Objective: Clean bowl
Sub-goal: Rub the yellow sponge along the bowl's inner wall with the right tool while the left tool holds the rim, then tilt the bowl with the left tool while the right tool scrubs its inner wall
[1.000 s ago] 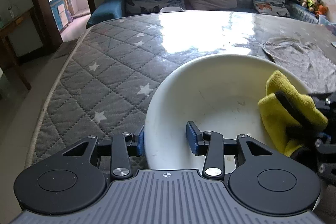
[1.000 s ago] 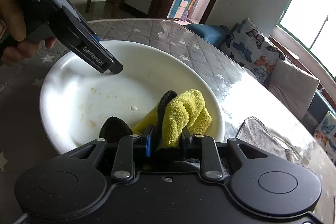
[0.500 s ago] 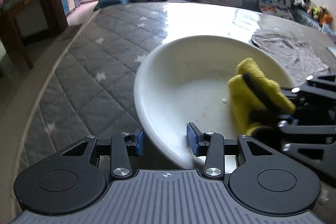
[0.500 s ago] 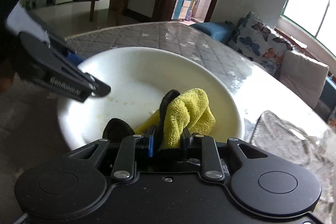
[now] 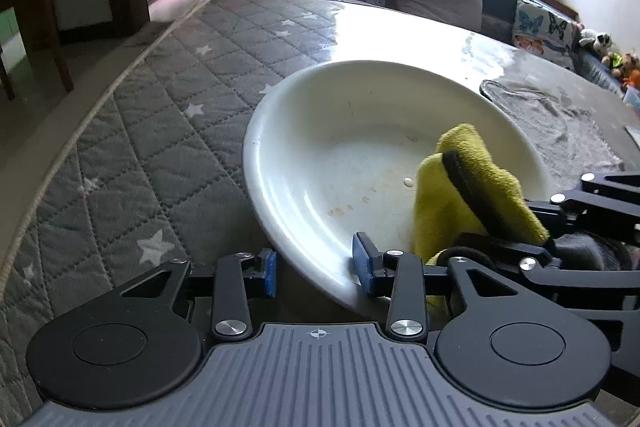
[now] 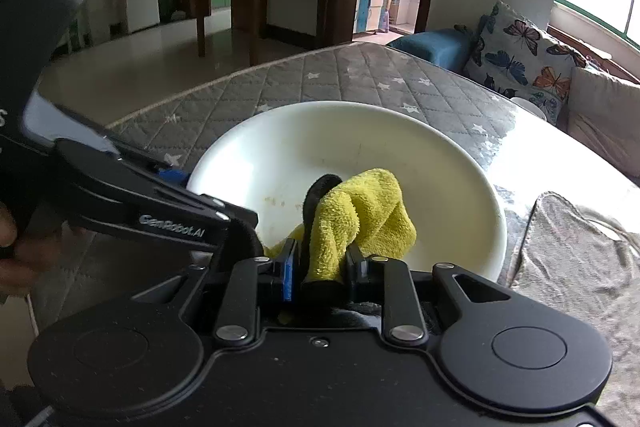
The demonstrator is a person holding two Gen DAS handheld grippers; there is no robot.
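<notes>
Brownish food specks [image 5: 340,209] still dot the white bowl [image 5: 304,131]; wiping is unfinished. Right gripper [image 6: 322,263] clamps the yellow cloth [image 6: 360,215]; left gripper [image 5: 314,269] fingers are closing astride the rim.

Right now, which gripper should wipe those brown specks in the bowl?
Right. The right gripper is already shut on the yellow cloth, just above the specks. The left gripper straddles the bowl rim, its jaws closing, so it is better left steadying.
</notes>
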